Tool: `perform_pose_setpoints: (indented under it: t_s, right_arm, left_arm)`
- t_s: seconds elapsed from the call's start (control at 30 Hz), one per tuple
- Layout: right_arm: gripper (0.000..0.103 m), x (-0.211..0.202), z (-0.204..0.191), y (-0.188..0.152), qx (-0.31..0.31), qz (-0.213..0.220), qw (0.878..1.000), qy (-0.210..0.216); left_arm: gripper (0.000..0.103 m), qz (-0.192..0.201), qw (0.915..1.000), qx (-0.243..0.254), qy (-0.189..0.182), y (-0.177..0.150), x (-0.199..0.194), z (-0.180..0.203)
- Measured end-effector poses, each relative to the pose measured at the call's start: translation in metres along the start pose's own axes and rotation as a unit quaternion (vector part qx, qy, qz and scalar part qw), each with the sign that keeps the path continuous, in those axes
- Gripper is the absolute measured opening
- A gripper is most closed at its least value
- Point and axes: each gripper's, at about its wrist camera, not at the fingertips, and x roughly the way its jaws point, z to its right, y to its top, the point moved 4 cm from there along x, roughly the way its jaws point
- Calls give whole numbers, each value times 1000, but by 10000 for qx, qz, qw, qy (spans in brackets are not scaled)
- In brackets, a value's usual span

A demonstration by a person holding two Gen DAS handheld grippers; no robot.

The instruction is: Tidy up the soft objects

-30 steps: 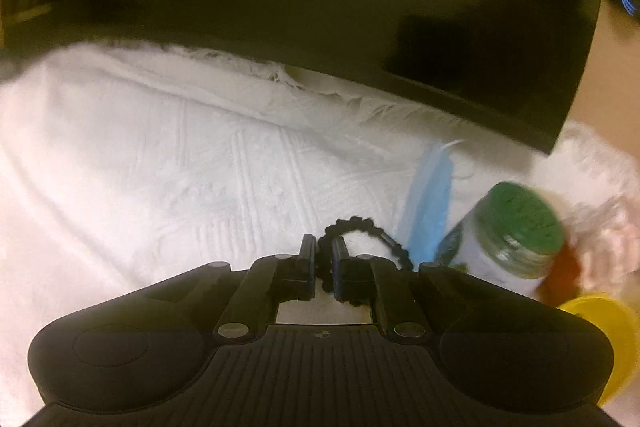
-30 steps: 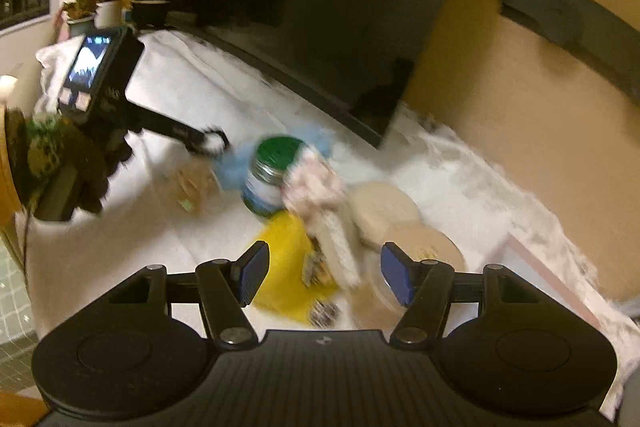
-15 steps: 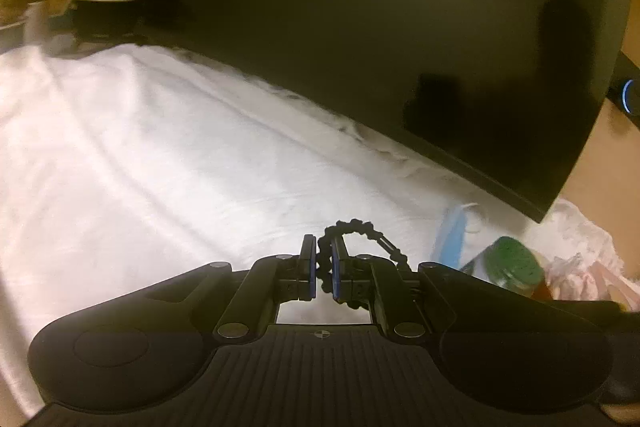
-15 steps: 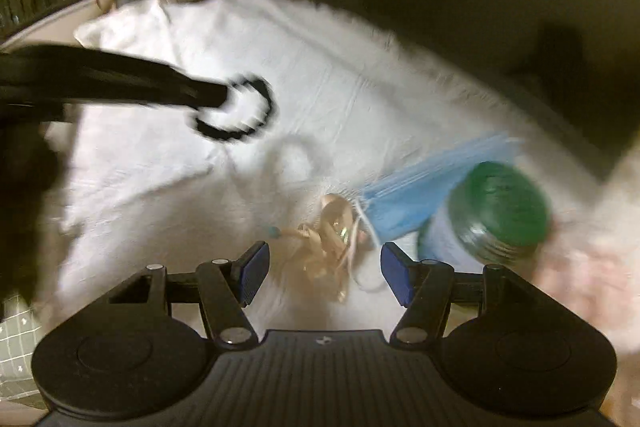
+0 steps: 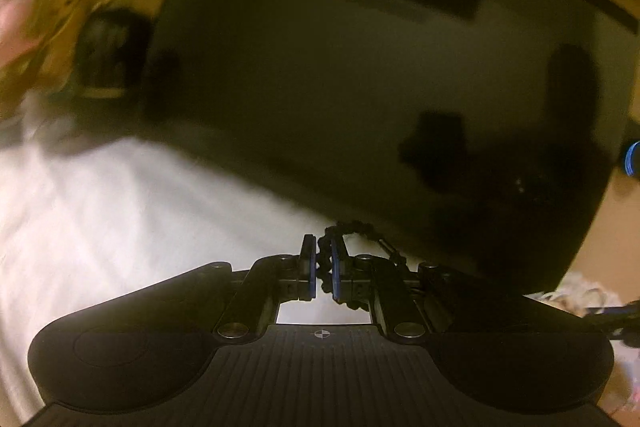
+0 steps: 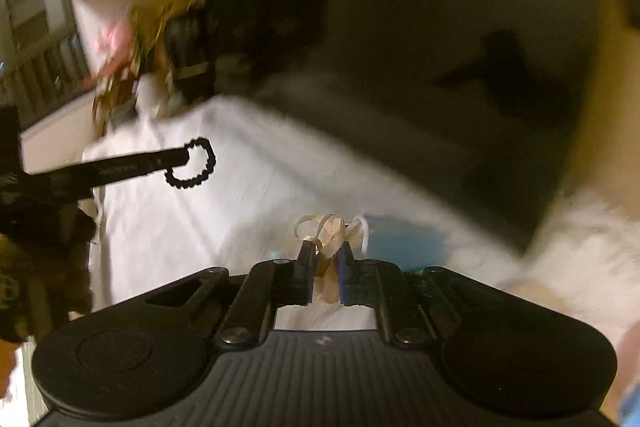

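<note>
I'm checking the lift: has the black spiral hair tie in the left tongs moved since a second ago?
Yes. The hair tie, pinched in the left tongs, has risen off the white cloth and now sits against the dark TV screen's lower edge.

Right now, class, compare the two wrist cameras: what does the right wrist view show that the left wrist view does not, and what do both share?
Only the right wrist view shows the right gripper, its jaws closing on a beige ribbon bow, with a blue face mask just behind.

Only the left wrist view shows the left gripper's blue pads pressing the hair tie up close.

Both share the black beaded hair tie held by the left gripper, the white cloth and the dark screen.
</note>
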Motion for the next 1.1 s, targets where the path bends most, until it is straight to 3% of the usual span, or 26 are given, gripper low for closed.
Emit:
perform_pose_setpoints:
  t_s: [0.17,0.33,0.6,0.83,1.0,1.1]
  right_arm:
    - [11,-69,46,14,233,548,9967,-554]
    - [11,-138,95,3,458,950,9869,-1225]
    - [11,-218,163,-34,849,1132,9683,-2058]
    - [11,-259,200,-67,1279,1107,9650,-2002]
    - [11,-266,216,-85,1553,1028,9631,-1944]
    - [11,-261,229,-92,1753,934,9616,-1894]
  left_arm:
    - [10,109,9972,339,-651,20,16,71]
    - [10,75,9895,573,-1322,24,29,146]
    - [10,-320,9644,871,-2478,-7,30,272]
    - [10,-909,9335,872,-3358,-57,15,354]
    - [10,-1328,9196,937,-3577,-92,12,384]
    - [10,-1494,9171,779,-3613,-103,17,396]
